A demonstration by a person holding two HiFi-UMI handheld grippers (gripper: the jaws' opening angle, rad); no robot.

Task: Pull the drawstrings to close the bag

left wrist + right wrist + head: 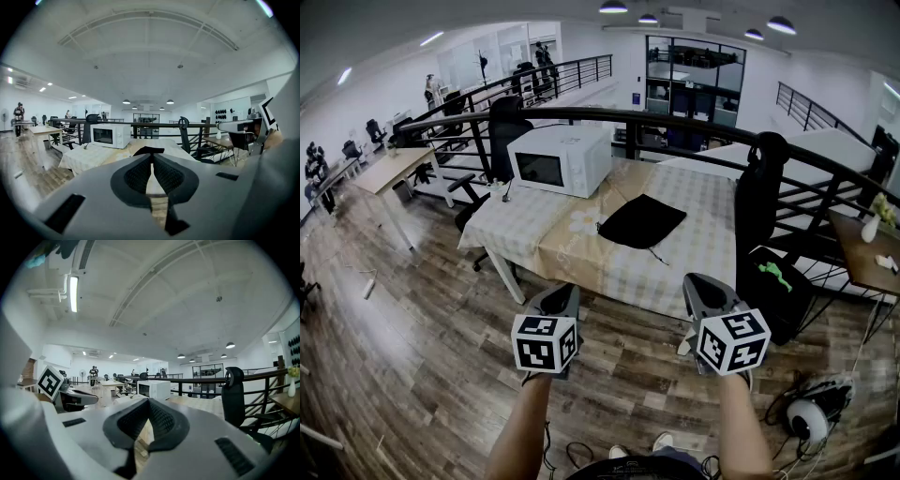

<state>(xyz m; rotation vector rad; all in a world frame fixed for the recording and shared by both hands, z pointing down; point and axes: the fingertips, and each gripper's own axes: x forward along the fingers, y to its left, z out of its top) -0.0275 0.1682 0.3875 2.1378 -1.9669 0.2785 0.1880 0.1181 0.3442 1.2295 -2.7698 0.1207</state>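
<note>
Though untouched, black bag on table.

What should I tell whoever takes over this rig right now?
Left gripper: shut, empty, held short of the table.
Right gripper: shut, empty, beside it.
Bag: lies flat mid-table, right of the microwave, untouched; one drawstring trails toward the near edge.
Done: nothing yet.
To do: step in, grip the drawstrings, pull the bag closed.
</note>
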